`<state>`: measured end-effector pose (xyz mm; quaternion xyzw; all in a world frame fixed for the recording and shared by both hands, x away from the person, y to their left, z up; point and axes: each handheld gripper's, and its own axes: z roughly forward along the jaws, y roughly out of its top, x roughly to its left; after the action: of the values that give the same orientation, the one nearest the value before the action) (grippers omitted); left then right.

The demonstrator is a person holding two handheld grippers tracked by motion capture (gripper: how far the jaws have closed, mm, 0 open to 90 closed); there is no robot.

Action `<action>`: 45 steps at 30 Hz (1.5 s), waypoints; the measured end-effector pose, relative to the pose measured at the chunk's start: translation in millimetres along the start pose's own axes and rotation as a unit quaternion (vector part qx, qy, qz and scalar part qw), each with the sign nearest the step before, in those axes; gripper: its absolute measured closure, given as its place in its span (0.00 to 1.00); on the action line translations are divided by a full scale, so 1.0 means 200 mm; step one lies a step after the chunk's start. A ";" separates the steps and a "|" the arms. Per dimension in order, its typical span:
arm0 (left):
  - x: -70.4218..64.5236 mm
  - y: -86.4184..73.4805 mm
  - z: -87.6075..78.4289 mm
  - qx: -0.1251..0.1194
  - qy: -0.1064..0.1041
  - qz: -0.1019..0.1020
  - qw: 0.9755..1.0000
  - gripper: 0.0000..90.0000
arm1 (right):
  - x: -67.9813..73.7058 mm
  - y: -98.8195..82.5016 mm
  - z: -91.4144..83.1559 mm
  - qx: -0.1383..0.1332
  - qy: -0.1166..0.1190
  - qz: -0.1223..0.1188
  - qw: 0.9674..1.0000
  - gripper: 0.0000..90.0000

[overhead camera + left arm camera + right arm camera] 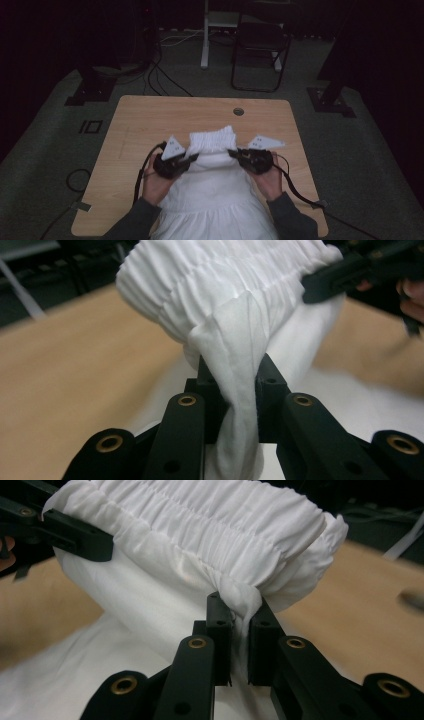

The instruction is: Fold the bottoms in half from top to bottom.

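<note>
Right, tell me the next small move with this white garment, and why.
Probably carry the gathered band toward the near part of the garment and lay it down as a fold. The left gripper and right gripper each pinch a side of the white garment at its elastic band, which is lifted off the table while the rest lies flat.

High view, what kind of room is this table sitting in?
Probably a recording studio or lab, not a home: dark curtains around, cables on grey carpet, a folding chair, one wooden table holding a white garment.
</note>
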<state>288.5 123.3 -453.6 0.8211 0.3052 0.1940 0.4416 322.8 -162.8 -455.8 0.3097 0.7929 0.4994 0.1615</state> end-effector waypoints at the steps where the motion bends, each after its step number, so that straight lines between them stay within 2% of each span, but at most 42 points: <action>1: -0.03 -0.06 0.01 0.013 -0.008 -0.002 1.000 0.87 | 0.03 -0.06 0.00 0.011 0.002 -0.002 1.000 0.92; 3: -0.09 -0.18 0.05 0.052 -0.021 -0.009 0.998 0.87 | 0.08 -0.17 0.02 0.040 0.006 -0.004 0.999 0.92; 6: -0.14 -0.32 0.12 0.102 -0.035 -0.017 0.994 0.87 | 0.13 -0.34 0.08 0.090 0.014 -0.005 0.996 0.92; 8: -0.13 -0.38 0.17 0.132 -0.050 -0.029 0.990 0.86 | 0.14 -0.41 0.12 0.114 0.017 0.001 0.993 0.92; 9: -0.11 -0.40 0.19 0.135 -0.051 -0.033 0.989 0.86 | 0.14 -0.43 0.14 0.122 0.019 0.007 0.992 0.92; 11: -0.08 -0.41 0.22 0.132 -0.059 -0.058 0.988 0.86 | 0.13 -0.46 0.17 0.139 0.017 0.009 0.990 0.92; 13: -0.07 -0.40 0.24 0.134 -0.056 -0.064 0.987 0.86 | 0.14 -0.46 0.22 0.154 0.005 -0.013 0.988 0.91; 15: -0.08 -0.38 0.26 0.137 -0.041 -0.067 0.987 0.86 | 0.11 -0.45 0.25 0.152 -0.003 -0.019 0.988 0.91; 19: -0.07 -0.33 0.31 0.142 -0.020 -0.060 0.988 0.84 | 0.01 -0.40 0.34 0.152 -0.016 -0.029 0.988 0.91; 22: -0.03 -0.29 0.38 0.146 -0.003 -0.050 0.988 0.84 | -0.08 -0.34 0.42 0.152 -0.023 -0.024 0.988 0.91; 24: 0.05 -0.27 0.42 0.146 0.012 -0.038 0.988 0.84 | -0.12 -0.31 0.47 0.152 -0.032 -0.017 0.988 0.91; 26: 0.15 -0.25 0.46 0.146 0.010 -0.060 0.987 0.84 | -0.16 -0.28 0.52 0.148 -0.039 0.004 0.988 0.91; 28: 0.24 -0.22 0.50 0.148 0.021 -0.044 0.988 0.84 | -0.20 -0.26 0.56 0.146 -0.039 0.022 0.988 0.91; 30: 0.32 -0.19 0.54 0.154 0.033 -0.043 0.987 0.85 | -0.22 -0.24 0.59 0.143 -0.039 0.042 0.988 0.90; 31: 0.35 -0.18 0.56 0.159 0.039 -0.031 0.986 0.85 | -0.23 -0.24 0.60 0.142 -0.039 0.052 0.988 0.90; 33: 0.41 -0.15 0.59 0.163 0.045 -0.027 0.985 0.85 | -0.23 -0.22 0.62 0.140 -0.042 0.062 0.987 0.89; 36: 0.47 -0.12 0.64 0.164 0.051 -0.021 0.985 0.86 | -0.23 -0.20 0.66 0.143 -0.057 0.041 0.987 0.89; 40: 0.49 -0.08 0.71 0.162 0.070 -0.024 0.984 0.85 | -0.33 -0.18 0.70 0.135 -0.066 0.048 0.987 0.89; 41: 0.48 -0.06 0.73 0.162 0.078 -0.026 0.983 0.86 | -0.34 -0.16 0.72 0.137 -0.078 0.043 0.987 0.89; 43: 0.47 -0.04 0.76 0.160 0.090 -0.030 0.983 0.86 | -0.36 -0.14 0.75 0.143 -0.109 0.017 0.984 0.89; 45: 0.48 -0.03 0.78 0.159 0.098 -0.023 0.982 0.86 | -0.38 -0.11 0.79 0.147 -0.130 0.012 0.980 0.90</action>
<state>449.0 95.2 -538.1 0.8504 0.3930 0.2123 0.2782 462.4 -111.2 -550.4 0.4017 0.8264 0.3344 0.2097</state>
